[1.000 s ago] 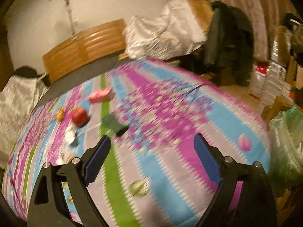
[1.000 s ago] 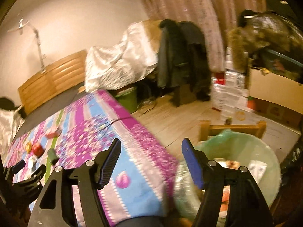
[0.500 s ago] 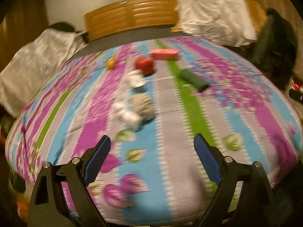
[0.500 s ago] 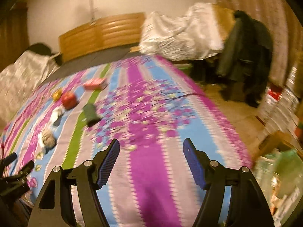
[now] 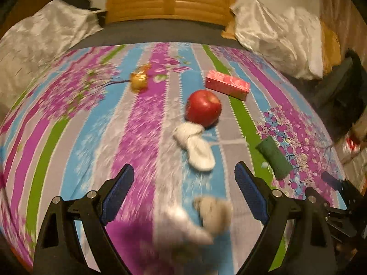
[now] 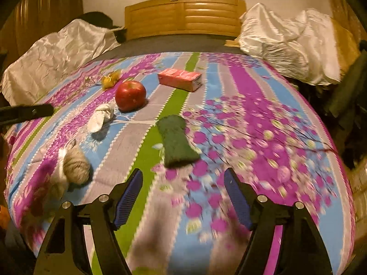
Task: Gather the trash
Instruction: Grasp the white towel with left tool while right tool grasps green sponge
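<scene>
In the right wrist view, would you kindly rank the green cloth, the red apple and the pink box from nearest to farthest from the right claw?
1. Green cloth, just ahead of the right claw, on the green stripe.
2. Red apple, farther back, to the left.
3. Pink box, farthest, toward the headboard.

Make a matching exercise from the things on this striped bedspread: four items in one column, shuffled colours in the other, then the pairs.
Items:
1. apple
2. carton
3. rolled cloth
4. wrapper

Colours:
A. dark green
B. yellow
C. red
D. pink

Pairs: 1-C, 2-D, 3-A, 4-B

All four lie on the bedspread, with the carton nearest the headboard.
</scene>
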The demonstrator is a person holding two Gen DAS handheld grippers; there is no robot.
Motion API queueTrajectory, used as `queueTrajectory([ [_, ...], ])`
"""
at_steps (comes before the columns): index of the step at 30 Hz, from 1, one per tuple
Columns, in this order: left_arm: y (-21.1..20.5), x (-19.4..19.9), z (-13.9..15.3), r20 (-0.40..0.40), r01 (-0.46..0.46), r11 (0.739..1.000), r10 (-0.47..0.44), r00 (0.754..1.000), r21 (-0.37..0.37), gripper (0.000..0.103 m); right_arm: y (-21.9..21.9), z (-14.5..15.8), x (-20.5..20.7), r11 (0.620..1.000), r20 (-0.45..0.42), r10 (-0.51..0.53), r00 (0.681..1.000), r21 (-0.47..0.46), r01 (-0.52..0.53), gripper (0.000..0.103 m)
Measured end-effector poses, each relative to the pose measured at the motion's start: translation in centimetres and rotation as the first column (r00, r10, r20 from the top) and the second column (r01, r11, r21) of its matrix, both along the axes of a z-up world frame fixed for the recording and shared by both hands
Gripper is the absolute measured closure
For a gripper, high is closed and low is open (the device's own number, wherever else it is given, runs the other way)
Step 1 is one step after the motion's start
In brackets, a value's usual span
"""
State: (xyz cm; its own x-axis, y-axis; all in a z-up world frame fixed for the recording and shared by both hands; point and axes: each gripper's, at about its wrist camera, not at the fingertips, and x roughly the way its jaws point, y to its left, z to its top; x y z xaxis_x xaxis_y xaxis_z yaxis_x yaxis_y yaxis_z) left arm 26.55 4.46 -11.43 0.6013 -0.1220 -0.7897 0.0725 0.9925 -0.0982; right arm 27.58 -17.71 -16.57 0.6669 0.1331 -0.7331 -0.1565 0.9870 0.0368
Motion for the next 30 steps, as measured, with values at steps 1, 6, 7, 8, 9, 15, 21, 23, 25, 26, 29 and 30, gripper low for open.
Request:
queueTrajectory([
  [1,-0.7,1.3,-0.6,-0.009,0.007,0.999,-0.007,1.0,0.036,0.017,-0.3,-0.1,0.4,1.0,-0.003,0.003,1.0,0.01,-0.003,0.029],
  [6,-2.8,5.4,-3.0,-0.056,0.051,0.992,-0.045,0.997,0.118,0.026,-0.4,-1.1,3.9,0.998,-0.022,0.022,1.0,0.058,-0.021,0.029],
  [7,-3.0,6.2,-3.5,-0.066,0.057,0.99,-0.048,0.997,0.129,0.026,-0.3,-1.4,4.6,0.998,-0.026,0.029,0.999,0.06,-0.027,0.029],
  [8,-3.0,6.9,-3.9,-0.076,0.053,0.989,-0.042,0.996,0.141,0.027,-0.3,-1.5,5.1,0.998,-0.029,0.037,0.999,0.06,-0.035,0.03],
  [9,-3.0,7.4,-4.2,-0.087,0.048,0.987,-0.035,0.996,0.152,0.027,-0.1,-1.6,5.5,0.997,-0.031,0.044,0.999,0.058,-0.042,0.03],
  [15,-2.3,10.2,-7.8,-0.225,0.035,0.992,-0.006,0.974,0.124,0.055,1.8,-4.1,8.2,0.994,-0.107,0.108,0.988,0.024,-0.106,0.049],
  [21,-0.6,9.6,-5.9,-0.162,0.02,0.999,-0.012,0.987,0.044,0.076,1.0,-4.3,8.3,0.995,-0.109,0.066,0.992,0.078,-0.058,0.089],
  [23,0.5,8.9,-3.1,-0.098,-0.01,1.0,0.01,0.995,0.002,0.076,0.6,-3.3,7.5,0.995,-0.08,0.06,0.995,0.086,-0.053,0.089],
  [25,1.2,7.7,-0.2,-0.022,-0.039,0.999,0.039,0.999,0.002,0.076,0.1,-2.1,6.7,0.993,-0.057,0.048,0.997,0.109,-0.042,0.09],
  [26,1.1,7.1,0.8,0.006,-0.042,0.999,0.042,0.999,0.012,0.076,0.1,-1.7,6.4,0.993,-0.047,0.042,0.998,0.115,-0.036,0.09],
  [29,0.4,5.3,3.2,0.068,-0.043,0.999,0.042,0.997,0.018,0.076,-0.1,0.5,4.6,0.99,-0.007,0.026,1.0,0.142,-0.024,0.09],
  [30,-0.1,4.8,3.7,0.079,-0.041,0.999,0.039,0.996,0.024,0.076,-0.1,1.4,3.9,0.989,0.008,0.022,1.0,0.148,-0.023,0.09],
])
